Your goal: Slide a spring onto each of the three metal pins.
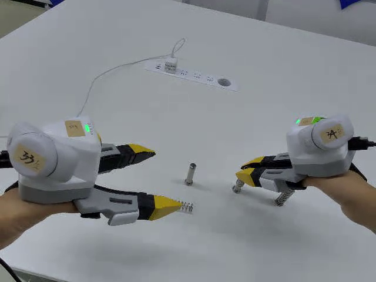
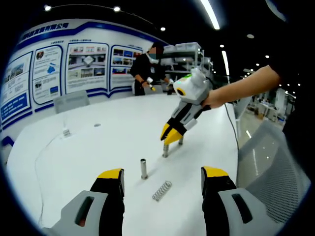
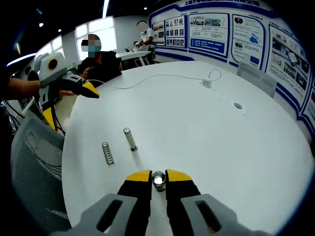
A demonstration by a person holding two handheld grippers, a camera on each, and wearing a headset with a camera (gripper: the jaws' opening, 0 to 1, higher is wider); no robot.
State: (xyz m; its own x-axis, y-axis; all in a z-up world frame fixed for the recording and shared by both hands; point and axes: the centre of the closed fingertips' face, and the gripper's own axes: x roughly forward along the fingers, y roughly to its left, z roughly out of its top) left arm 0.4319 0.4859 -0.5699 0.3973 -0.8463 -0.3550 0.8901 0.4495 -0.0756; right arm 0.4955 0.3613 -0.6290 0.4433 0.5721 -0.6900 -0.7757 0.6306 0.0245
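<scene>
While the right gripper (image 1: pixel 245 170) clamps 1 pin (image 3: pixel 158 180), the spring (image 1: pixel 186 207) lies flat just ahead of the left gripper (image 1: pixel 167 179) — jaws open — its axis along their reach.

Power strip (image 1: pixel 192 74) (cable attached), white table (image 1: pixel 294 94)

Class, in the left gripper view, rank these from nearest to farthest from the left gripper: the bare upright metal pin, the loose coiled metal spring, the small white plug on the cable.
1. Loose coiled metal spring, lying by the left gripper's jaw tips.
2. Bare upright metal pin, just beyond, slightly left.
3. Small white plug, far off to the left.
</scene>
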